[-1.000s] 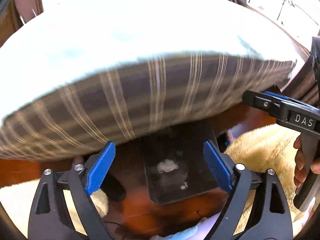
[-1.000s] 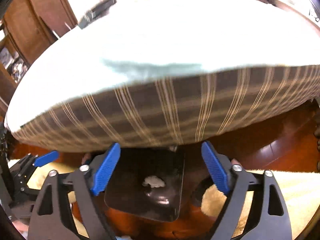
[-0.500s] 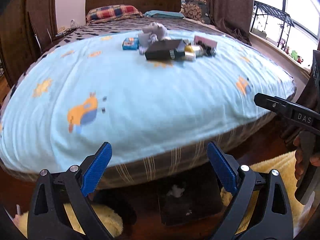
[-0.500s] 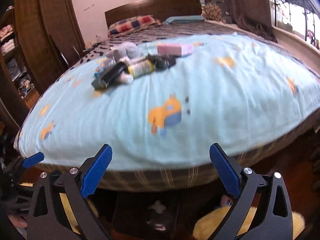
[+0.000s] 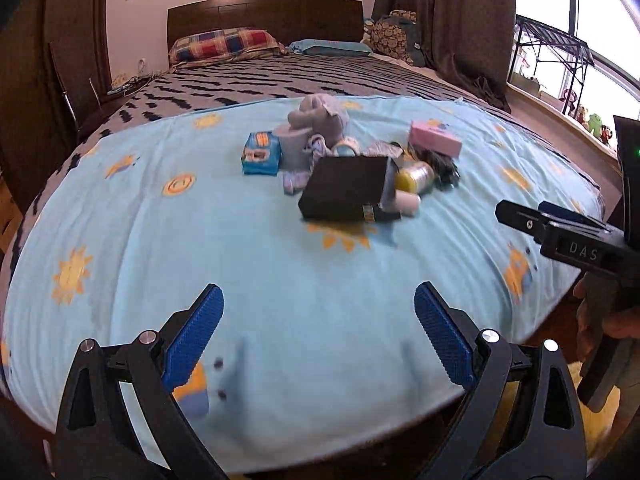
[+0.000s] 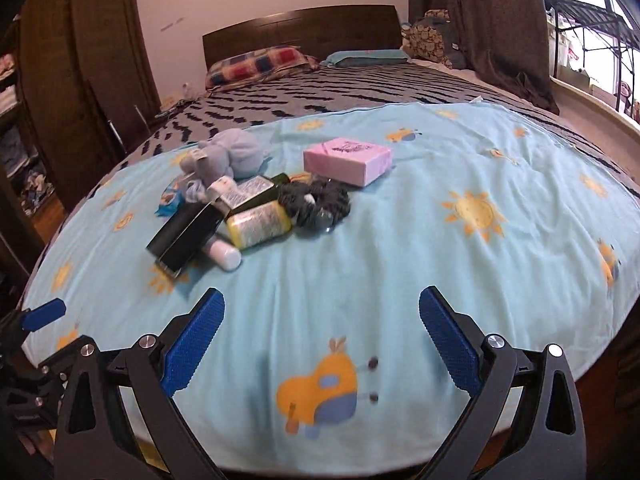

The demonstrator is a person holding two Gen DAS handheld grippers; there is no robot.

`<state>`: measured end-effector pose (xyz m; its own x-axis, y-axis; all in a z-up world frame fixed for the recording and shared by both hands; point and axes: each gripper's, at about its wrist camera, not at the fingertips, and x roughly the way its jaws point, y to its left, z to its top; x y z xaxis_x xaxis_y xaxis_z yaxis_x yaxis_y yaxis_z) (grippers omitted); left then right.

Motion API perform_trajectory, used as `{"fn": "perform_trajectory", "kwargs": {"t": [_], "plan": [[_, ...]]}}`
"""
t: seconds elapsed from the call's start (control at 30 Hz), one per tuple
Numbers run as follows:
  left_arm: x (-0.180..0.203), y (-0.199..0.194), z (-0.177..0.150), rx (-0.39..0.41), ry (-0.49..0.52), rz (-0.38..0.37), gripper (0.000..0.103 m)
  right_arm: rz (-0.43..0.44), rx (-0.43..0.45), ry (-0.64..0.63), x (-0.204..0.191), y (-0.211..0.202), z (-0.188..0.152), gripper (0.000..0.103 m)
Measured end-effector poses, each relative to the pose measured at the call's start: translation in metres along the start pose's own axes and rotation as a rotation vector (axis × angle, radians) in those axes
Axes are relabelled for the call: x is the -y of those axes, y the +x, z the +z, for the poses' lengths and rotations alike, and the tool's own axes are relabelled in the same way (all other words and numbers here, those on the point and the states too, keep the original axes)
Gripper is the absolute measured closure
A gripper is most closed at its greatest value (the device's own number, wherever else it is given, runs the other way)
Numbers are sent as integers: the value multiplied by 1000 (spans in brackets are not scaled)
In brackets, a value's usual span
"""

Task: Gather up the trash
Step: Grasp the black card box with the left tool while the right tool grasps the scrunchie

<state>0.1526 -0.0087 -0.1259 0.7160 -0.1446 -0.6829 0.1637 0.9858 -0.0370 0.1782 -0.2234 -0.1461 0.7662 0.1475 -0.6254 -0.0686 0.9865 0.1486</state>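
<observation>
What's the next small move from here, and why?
Probably ease the left gripper forward toward the black box, the pile's nearest item. Both grippers stand open and empty short of the pile, so nothing is within reach yet.

Both grippers, left gripper (image 5: 318, 322) and right gripper (image 6: 322, 326), share a build: black open-frame arms, silver screws at the joints, ribbed blue pads (image 5: 442, 342). White letters "DAS" mark the right one's side.

I see a soft matt cloth blanket (image 6: 400, 240), a glossy black box (image 5: 344, 188), a matt pink carton (image 6: 346, 158), and ribbed blue plastic gripper pads (image 6: 192, 340).
</observation>
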Motion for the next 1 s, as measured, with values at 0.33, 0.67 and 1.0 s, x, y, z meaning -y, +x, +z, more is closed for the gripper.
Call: {"fn": "perform_trajectory", "kwargs": {"t": [0.33, 0.67, 1.0], "plan": [[7, 44, 48, -10, 50, -16, 12, 26, 1, -32, -4, 46, 38, 33], [4, 86, 66, -62, 37, -59, 12, 55, -31, -62, -14, 80, 56, 38], [5, 118, 66, -112, 28, -113, 21, 108, -37, -57, -17, 91, 57, 55]]}}
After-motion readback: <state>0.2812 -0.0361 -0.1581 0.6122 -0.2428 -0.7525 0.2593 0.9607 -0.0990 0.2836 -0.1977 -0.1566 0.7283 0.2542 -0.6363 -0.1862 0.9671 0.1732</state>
